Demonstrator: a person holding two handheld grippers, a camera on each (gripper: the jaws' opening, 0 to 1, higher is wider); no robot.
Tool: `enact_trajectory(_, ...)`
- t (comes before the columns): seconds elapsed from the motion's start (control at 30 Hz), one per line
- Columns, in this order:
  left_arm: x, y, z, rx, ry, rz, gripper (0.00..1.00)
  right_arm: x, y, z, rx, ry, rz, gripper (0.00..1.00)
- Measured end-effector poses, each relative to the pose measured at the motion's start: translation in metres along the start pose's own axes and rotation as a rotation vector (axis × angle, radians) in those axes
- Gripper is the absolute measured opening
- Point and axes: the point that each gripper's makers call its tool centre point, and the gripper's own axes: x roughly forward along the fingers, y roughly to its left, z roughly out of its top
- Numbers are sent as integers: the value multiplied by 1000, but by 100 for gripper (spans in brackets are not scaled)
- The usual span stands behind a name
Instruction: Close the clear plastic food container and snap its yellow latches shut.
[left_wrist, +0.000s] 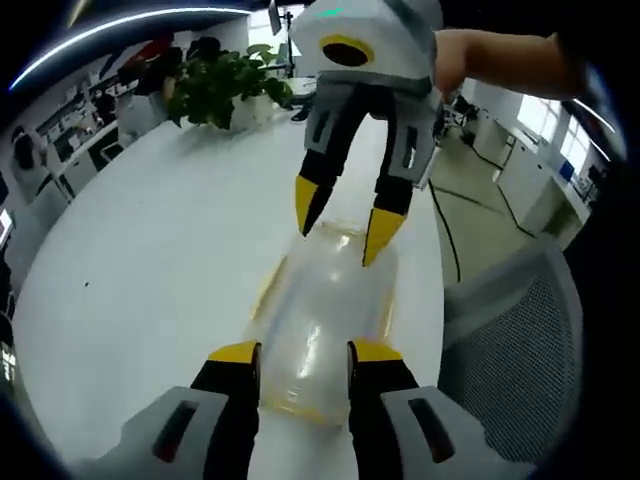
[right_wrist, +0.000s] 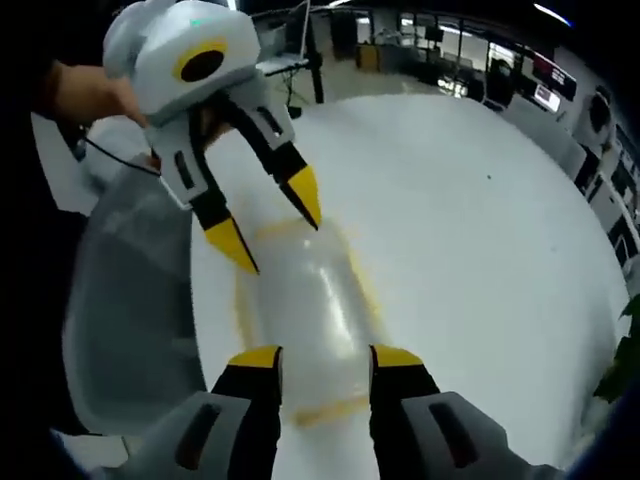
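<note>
The clear box lay flat on the white bench, with its lid on top and yellow edges showing along its sides. Its long way ran straight from one pair of tongs to the other.

In the left gripper view, the left tongs stood at 6 o'clock, spread wide, with one tip on each side of the near short end of the box. I could not tell if the tips touched it. The right tongs came in from 12 o'clock, also spread, with their yellow tips over the far short end.

In the right gripper view it looked the other way round: the right tongs were at 6 o'clock around the near end of the box, and the left tongs pointed in from 11 o'clock at the far end.

So each pair was nearest its own end. My guess is the yellow latches sat at those ends, but they were too blurry to see if they were snapped.
</note>
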Motion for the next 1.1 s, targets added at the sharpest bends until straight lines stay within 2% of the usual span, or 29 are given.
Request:
enact_trajectory(0.23, 10, -7, -2, 99, 55, -23, 31, 11, 5, 4, -40, 11, 14, 31)
enact_trajectory(0.4, 15, -11, 0, 104, 63, -41, 31, 16, 7, 15, -41, 4, 21, 31)
enact_trajectory(0.43, 16, -13, 2, 108, 59, -47, 31, 17, 6, 17, -48, 4, 23, 31)
enact_trajectory(0.47, 18, -18, 4, 133, 67, -73, 31, 21, -1, 17, -76, 34, 11, 31)
enact_trajectory(0.7, 21, -26, 1, 160, 88, -110, 33, 23, -10, 19, -74, 46, 14, 32)
enact_trajectory(0.83, 22, -30, -1, 187, 104, -106, 36, 25, -16, 20, -62, 58, 25, 32)
enact_trajectory(0.97, 24, -34, -3, 209, 120, -88, 42, 25, -18, 24, -17, 39, 63, 34)
enact_trajectory(1.1, 26, -36, -6, 241, 138, -70, 45, 28, -18, 22, -15, 60, 98, 38)
